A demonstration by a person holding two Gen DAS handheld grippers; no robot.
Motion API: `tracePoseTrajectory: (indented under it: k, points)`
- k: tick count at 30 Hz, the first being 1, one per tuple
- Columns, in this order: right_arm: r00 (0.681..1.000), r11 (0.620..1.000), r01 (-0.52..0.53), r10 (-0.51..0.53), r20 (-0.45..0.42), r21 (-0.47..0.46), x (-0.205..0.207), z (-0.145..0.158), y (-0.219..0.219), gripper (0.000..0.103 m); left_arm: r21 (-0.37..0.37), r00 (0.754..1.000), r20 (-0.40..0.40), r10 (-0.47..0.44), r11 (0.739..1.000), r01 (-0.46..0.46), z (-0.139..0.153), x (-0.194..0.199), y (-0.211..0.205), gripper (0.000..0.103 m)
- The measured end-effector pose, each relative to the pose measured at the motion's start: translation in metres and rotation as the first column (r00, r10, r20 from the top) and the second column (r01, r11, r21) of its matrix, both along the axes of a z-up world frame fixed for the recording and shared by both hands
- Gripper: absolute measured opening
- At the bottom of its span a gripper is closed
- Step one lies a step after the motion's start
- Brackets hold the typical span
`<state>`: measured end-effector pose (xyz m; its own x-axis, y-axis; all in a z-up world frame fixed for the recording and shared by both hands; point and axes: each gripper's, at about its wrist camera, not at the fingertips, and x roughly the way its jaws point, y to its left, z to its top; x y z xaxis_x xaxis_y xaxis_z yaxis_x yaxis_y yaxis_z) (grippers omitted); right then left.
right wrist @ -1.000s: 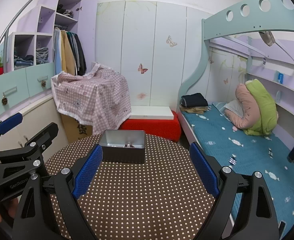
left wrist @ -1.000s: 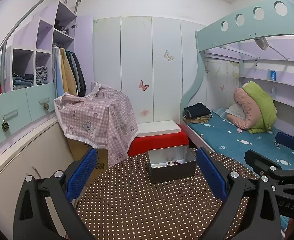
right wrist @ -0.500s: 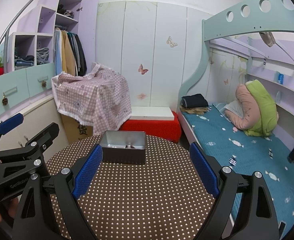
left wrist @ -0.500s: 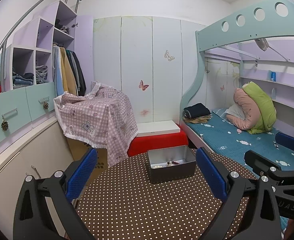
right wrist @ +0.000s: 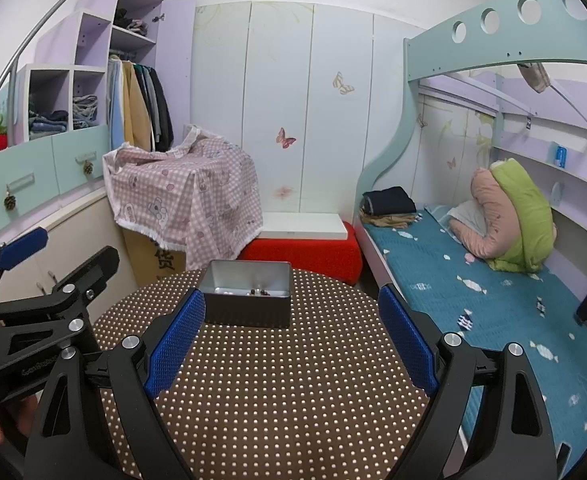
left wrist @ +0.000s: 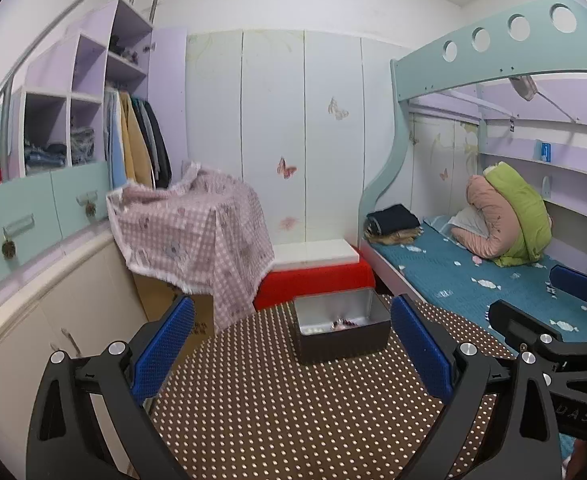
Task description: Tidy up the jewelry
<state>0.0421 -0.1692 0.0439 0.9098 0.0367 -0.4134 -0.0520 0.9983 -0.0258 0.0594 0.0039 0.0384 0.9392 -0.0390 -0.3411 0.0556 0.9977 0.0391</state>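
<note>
Both tongs, left (left wrist: 291, 346) and right (right wrist: 291, 330), gape wide and empty, aimed at the metal tin (right wrist: 248, 294) on the surface's (right wrist: 273, 392) far edge; jewelry (right wrist: 259, 291) lies inside, so they look poised to reach in.

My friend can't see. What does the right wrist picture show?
An open right gripper hovers over a round dotted table, aimed at a metal tin holding small jewelry. The left gripper is beside it; a bed is behind.
</note>
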Motion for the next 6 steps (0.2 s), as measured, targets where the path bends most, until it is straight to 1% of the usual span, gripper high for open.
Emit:
tracePoseTrajectory:
  k: [1,6]
  points:
    - [1.0,1.0,0.001,-0.001,-0.001,-0.003,0.0007,0.0004,0.0006,0.086,-0.009,1.0,-0.021,-0.001,1.0,0.001,-0.0007,0.0022,0.0008,0.095]
    - [1.0,1.0,-0.002,0.002,-0.003,0.002,0.0018,0.0005,0.0003,0.086,0.003,1.0,-0.005,0.001,1.0,-0.001,-0.002,-0.0003,0.0001,0.095]
